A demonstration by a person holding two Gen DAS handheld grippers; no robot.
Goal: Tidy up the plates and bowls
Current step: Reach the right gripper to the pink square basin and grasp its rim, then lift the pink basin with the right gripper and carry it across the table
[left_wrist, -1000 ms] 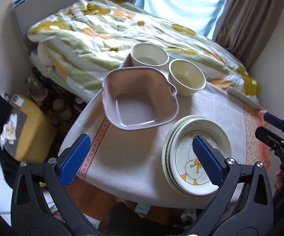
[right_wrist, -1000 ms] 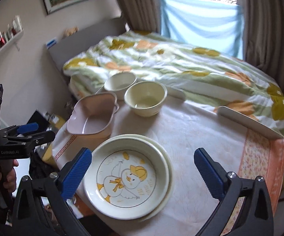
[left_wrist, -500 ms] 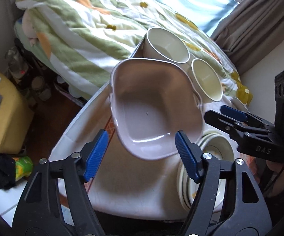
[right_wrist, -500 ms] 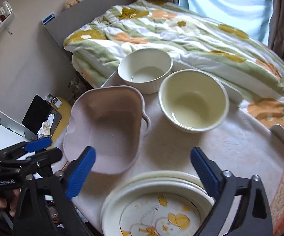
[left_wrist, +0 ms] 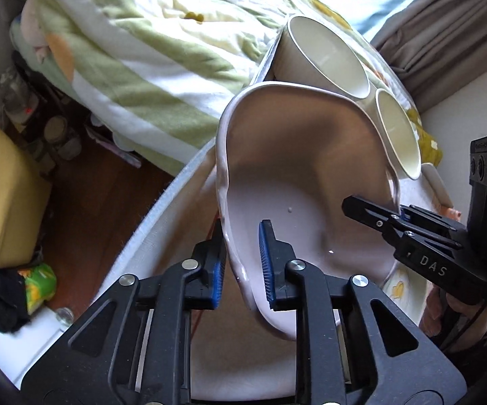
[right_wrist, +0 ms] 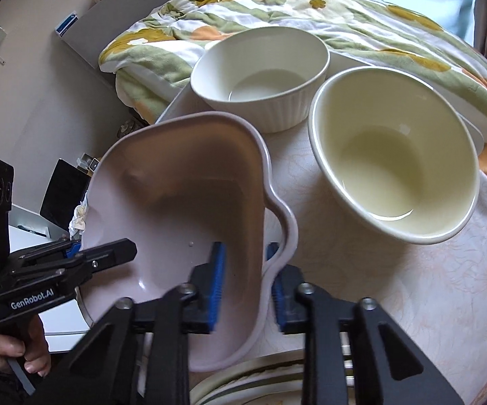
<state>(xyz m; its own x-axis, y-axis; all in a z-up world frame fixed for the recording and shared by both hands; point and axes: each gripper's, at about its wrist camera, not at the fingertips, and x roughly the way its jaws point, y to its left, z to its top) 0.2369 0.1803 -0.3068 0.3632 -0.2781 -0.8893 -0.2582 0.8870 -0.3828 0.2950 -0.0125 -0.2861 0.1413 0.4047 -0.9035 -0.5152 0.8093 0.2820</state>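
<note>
A pale pink square dish [left_wrist: 311, 175] with a wavy rim stands at the table's left edge. My left gripper [left_wrist: 241, 263] is shut on its near-left wall, one blue pad outside and one inside. On the opposite wall my right gripper [right_wrist: 247, 283] is shut beside the small handle of the dish [right_wrist: 182, 195]. Each gripper shows in the other's view, the right gripper [left_wrist: 355, 207] and the left gripper [right_wrist: 122, 251]. Behind the dish sit a white ribbed bowl [right_wrist: 260, 77] and a cream bowl [right_wrist: 392, 168]. A stack of duck-print plates [right_wrist: 243, 388] lies near me, mostly hidden.
The round table [right_wrist: 429, 287] has a pale patterned cloth. A bed with a flowered quilt [right_wrist: 311, 10] runs close behind it. Left of the table the floor drops away, with a yellow seat [left_wrist: 3, 195] and clutter. A hand [right_wrist: 24, 354] holds the left gripper.
Both grippers came down and forward from above the plates to the pink dish. Their wide-open jaws closed on its two opposite walls.
</note>
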